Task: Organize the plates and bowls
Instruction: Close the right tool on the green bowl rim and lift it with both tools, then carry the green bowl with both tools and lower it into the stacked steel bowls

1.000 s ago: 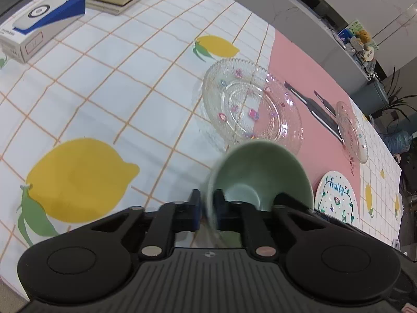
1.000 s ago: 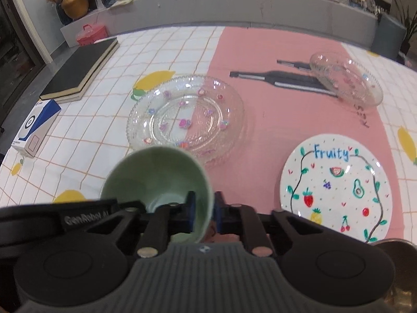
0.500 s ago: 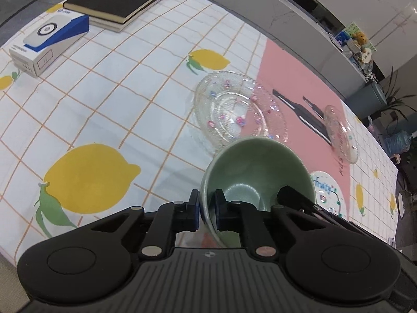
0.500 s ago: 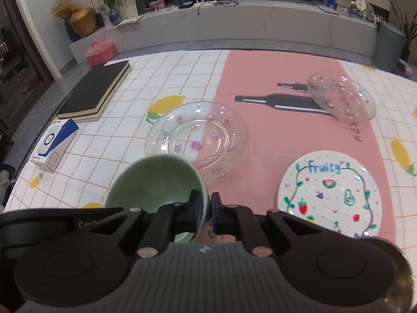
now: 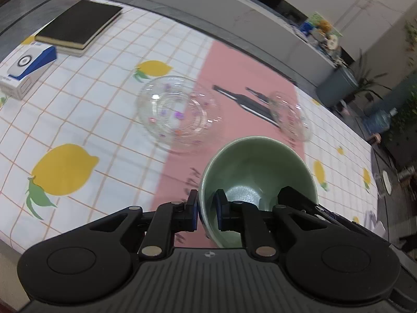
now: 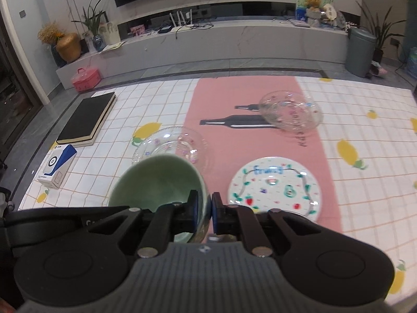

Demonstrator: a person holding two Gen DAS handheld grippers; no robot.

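In the left wrist view, the left gripper [image 5: 207, 212] pinches the left wall of a green bowl [image 5: 256, 172], one pad outside the rim and one inside, and the bowl hangs tilted above the tablecloth [image 5: 86, 120], its mouth facing up and away. The black arm of the right gripper [image 5: 299, 203] reaches in at the bowl's right side. Beyond the bowl, a glass plate [image 5: 179, 113] lies on the cloth where the white checks meet the pink strip [image 5: 242, 88], and a glass bowl [image 5: 290, 116] sits farther right on the strip's edge. At the far left lie a black book [image 5: 78, 24] and, nearer, a blue and white box [image 5: 24, 69]. In the right wrist view, the right gripper [image 6: 210, 212] clamps the bowl's [image 6: 156, 180] right wall, again one pad inside and one outside, and the left gripper's black body [image 6: 57, 224] shows along the near left edge. The glass plate [image 6: 169, 143] lies just beyond the bowl, partly hidden by its rim. To the right, on the strip [image 6: 221, 99], rests a white plate [image 6: 273, 185] painted with fruit, and the glass bowl [image 6: 290, 110] sits well beyond it. The book [image 6: 87, 118] and box [image 6: 57, 165] lie at the left of the cloth [image 6: 365, 135].
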